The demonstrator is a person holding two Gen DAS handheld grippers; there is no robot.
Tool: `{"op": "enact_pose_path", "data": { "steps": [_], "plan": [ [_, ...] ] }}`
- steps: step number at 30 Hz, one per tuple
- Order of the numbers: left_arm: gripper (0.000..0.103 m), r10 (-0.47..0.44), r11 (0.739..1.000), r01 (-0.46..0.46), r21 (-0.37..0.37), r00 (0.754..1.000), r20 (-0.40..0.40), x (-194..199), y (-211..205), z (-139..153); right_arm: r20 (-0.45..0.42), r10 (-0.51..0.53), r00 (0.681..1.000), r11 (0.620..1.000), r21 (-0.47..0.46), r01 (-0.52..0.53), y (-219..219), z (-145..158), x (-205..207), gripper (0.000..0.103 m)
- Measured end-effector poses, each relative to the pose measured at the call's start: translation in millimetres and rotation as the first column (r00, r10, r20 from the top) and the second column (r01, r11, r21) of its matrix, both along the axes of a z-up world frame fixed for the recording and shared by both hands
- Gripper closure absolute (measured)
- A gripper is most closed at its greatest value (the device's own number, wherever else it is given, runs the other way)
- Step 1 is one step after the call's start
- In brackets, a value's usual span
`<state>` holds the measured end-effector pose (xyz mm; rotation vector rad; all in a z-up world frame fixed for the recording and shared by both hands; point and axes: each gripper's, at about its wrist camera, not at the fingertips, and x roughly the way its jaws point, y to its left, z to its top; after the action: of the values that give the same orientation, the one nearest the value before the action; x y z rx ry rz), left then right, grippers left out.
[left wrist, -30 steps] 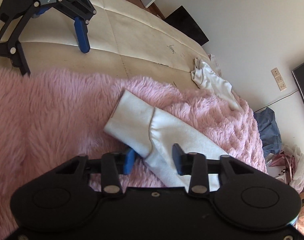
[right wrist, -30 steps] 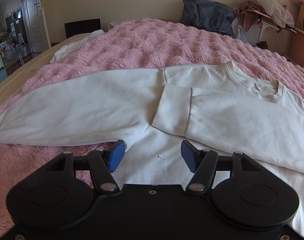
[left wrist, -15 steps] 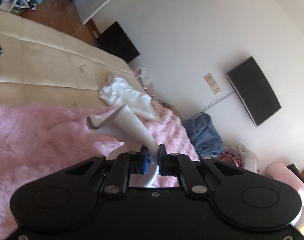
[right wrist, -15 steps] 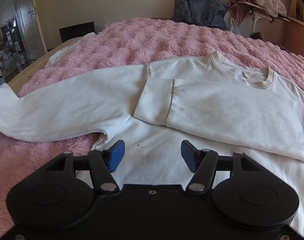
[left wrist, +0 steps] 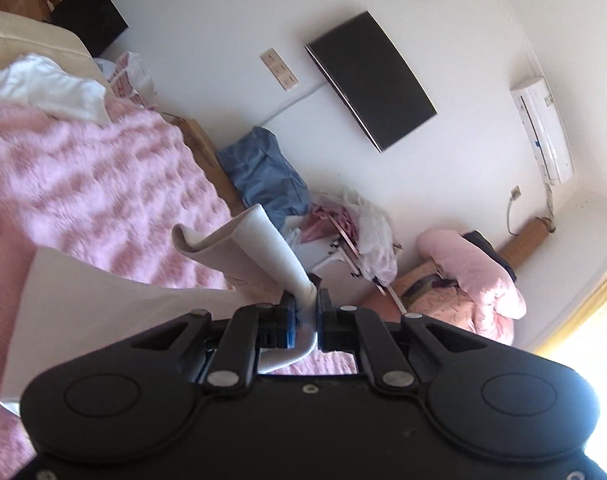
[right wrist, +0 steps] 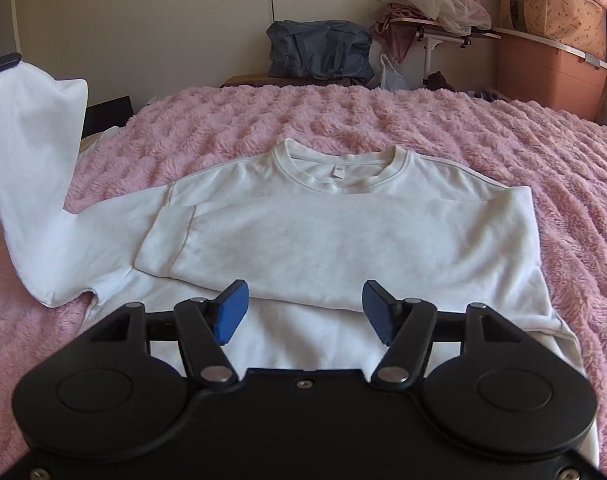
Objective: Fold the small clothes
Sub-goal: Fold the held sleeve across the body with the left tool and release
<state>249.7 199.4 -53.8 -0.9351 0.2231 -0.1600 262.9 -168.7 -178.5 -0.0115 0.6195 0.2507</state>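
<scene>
Right wrist: pink blanket (right wrist: pixel 443 128), beige wall (right wrist: pixel 143 32)

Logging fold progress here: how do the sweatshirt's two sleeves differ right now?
The folded sleeve lies flat across the chest, cuff resting on the body; the raised sleeve stands up off the pink blanket. The left gripper pinches the raised sleeve; nothing grips the folded one. Both are white, with ribbed cuffs.

We note a white long-sleeved cotton sweatshirt (right wrist: pixel 343 236) lying flat, neckline away from us, on the fluffy pink bed blanket (right wrist: pixel 483 128). One sleeve (right wrist: pixel 343 256) is folded straight across the chest, cuff at the left. The other sleeve (right wrist: pixel 31 152) stands lifted off the bed, its cuff end (left wrist: pixel 263 248) pinched up in the air.
</scene>
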Motion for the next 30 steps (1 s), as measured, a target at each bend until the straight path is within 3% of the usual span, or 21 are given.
{"op": "enact_pose_path", "data": {
  "steps": [6, 10, 15, 22, 25, 27, 30],
  "plan": [
    [0.097, -0.167, 0.986, 0.167, -0.017, 0.985, 0.035, 36.3, -98.8, -7.3, 0.015, -0.095, 0.995, 0.995, -0.030, 0.095, -64.7, 3.4, -2.5, 0.039],
    [0.097, -0.264, 0.964, 0.265, -0.038, 0.964, 0.026, 55.2, -164.6, -33.3, 0.016, -0.145, 0.989, 0.989, -0.033, 0.146, -104.3, 2.2, -9.7, 0.039],
    [0.097, -0.367, 0.930, 0.365, -0.040, 0.929, -0.051, 72.3, -243.2, -83.3, 0.004, -0.207, 0.978, 0.978, -0.016, 0.207, -143.0, -6.8, -16.4, 0.038],
    [0.097, -0.418, 0.903, 0.430, 0.017, 0.886, -0.198, 83.4, -317.3, -160.1, -0.017, -0.257, 0.966, 0.966, -0.015, 0.257, -182.7, -23.0, -26.7, 0.038],
    [0.090, -0.428, 0.885, 0.462, 0.062, 0.858, -0.285, 96.6, -335.7, -185.0, -0.035, -0.273, 0.961, 0.962, -0.010, 0.273, -195.8, -30.2, -28.0, 0.038],
    [0.073, -0.445, 0.860, 0.499, 0.103, 0.834, -0.327, 101.1, -344.8, -190.5, -0.048, -0.284, 0.958, 0.959, -0.008, 0.283, -201.6, -34.6, -27.7, 0.038],
    [0.071, -0.470, 0.833, 0.529, 0.162, 0.831, -0.299, 93.7, -350.1, -181.7, -0.055, -0.296, 0.954, 0.955, -0.002, 0.296, -205.9, -37.9, -25.4, 0.038]
  ]
}}
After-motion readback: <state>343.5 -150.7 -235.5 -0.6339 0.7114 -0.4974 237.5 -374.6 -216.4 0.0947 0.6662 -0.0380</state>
